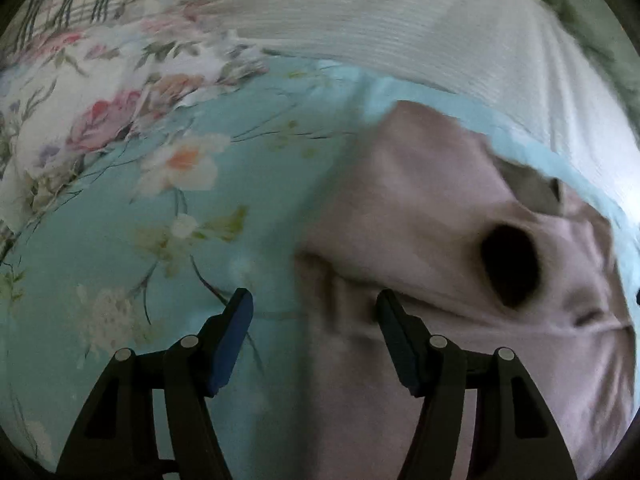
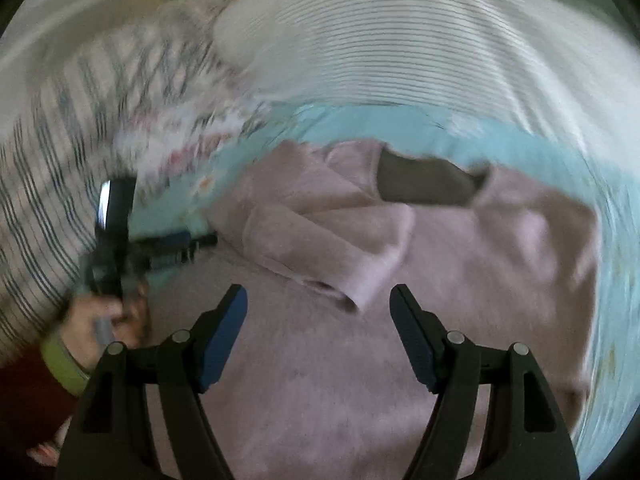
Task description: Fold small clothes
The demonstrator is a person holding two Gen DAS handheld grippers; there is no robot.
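A pale pink top (image 1: pixel 420 200) lies spread on a turquoise floral sheet (image 1: pixel 160 260). Its grey-lined neck (image 1: pixel 528 186) is at the far side, and a dark sleeve opening (image 1: pixel 510 266) gapes towards the lens. My left gripper (image 1: pixel 316 304) is open over the top's left edge, with cloth below its fingers but none pinched. In the right wrist view the top (image 2: pixel 320 380) fills the lower frame, and one sleeve (image 2: pixel 332 236) is folded across its body. My right gripper (image 2: pixel 318 296) hangs open above it, holding nothing. The left gripper (image 2: pixel 196 242) shows at the top's left edge.
A white ribbed blanket (image 1: pixel 400 20) lies beyond the sheet. A rose-print cloth (image 1: pixel 100 120) and a striped cloth (image 2: pixel 48 160) lie to the left. A person's hand (image 2: pixel 100 324) with a green cuff (image 2: pixel 64 364) holds the left gripper. Both views are motion-blurred.
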